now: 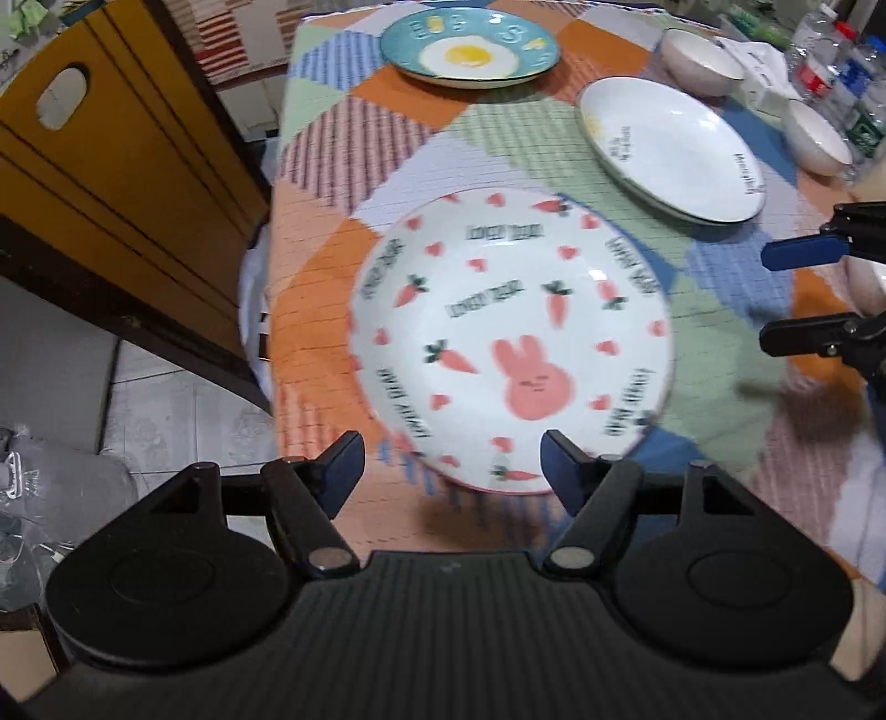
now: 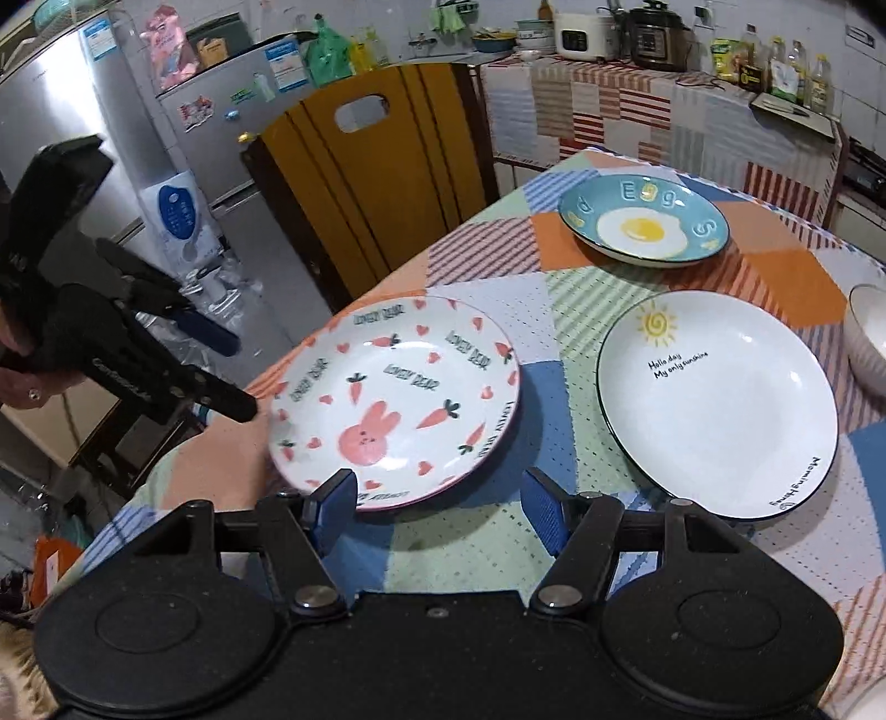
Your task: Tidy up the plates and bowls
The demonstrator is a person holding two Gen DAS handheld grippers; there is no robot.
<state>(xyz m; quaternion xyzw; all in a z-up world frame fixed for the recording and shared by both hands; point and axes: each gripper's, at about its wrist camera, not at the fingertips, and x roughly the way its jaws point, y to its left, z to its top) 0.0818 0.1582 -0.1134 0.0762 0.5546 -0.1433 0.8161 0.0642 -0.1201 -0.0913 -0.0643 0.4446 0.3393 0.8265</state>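
A white plate with a pink rabbit and carrots (image 1: 509,343) (image 2: 396,399) lies near the table's near-left corner. My left gripper (image 1: 451,468) is open just in front of its near rim; in the right wrist view it (image 2: 235,376) hovers at the plate's left edge. My right gripper (image 2: 437,501) is open and empty, just short of that plate's rim; in the left wrist view it (image 1: 767,296) shows at the right. A white sun plate (image 1: 673,147) (image 2: 717,404) and a blue fried-egg plate (image 1: 470,47) (image 2: 642,221) lie farther back. White bowls (image 1: 700,58) (image 1: 817,135) stand beyond.
The table has a patchwork cloth (image 2: 554,554). A yellow chair back (image 1: 111,155) (image 2: 376,177) stands at the table's left. Water bottles (image 1: 841,77) crowd the far right corner. A fridge (image 2: 111,111) and a cluttered counter (image 2: 609,33) lie behind.
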